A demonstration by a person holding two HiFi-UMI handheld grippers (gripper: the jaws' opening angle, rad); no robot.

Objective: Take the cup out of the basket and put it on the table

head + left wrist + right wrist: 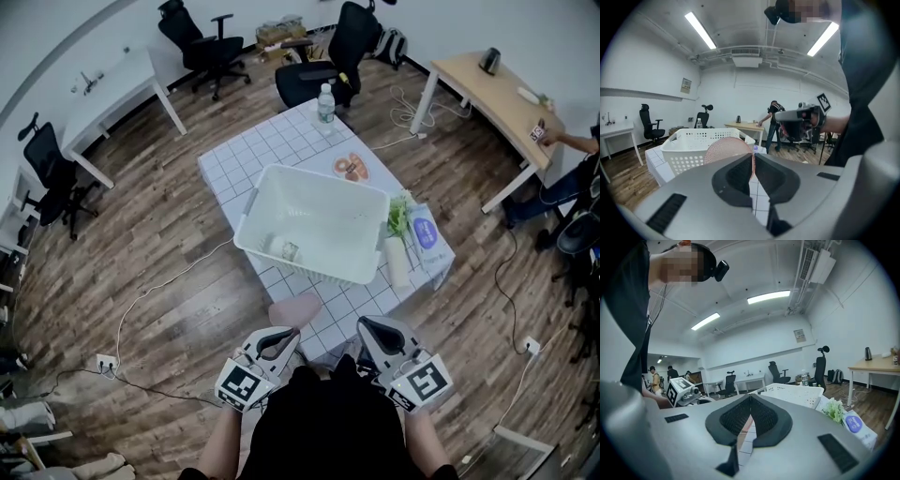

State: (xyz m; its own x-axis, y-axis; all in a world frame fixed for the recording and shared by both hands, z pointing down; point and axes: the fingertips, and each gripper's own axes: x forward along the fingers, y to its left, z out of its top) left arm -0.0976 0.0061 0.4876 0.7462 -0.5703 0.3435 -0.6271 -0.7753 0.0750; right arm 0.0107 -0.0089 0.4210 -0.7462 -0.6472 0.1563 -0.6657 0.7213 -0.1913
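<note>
A pink mesh-patterned cup [295, 307] hangs over the near edge of the white tiled table [272, 141], in front of the white perforated basket [314, 220]. My left gripper [286, 333] is shut on the cup's rim. In the left gripper view the cup [724, 149] rises just beyond the closed left gripper [753, 159], its edge pinched between the jaws, with the basket [693, 140] behind it. My right gripper [370, 328] stays beside it at the table's near edge, shut and empty. In the right gripper view, the right gripper [750, 399] has its pads closed together.
A small item [286, 249] lies in the basket. A water bottle [325, 103] and a plate of food [352, 167] stand beyond it. Greens [401, 216], a blue-labelled packet [424, 230] and a white roll [397, 261] sit at its right. Office chairs, desks and floor cables surround the table.
</note>
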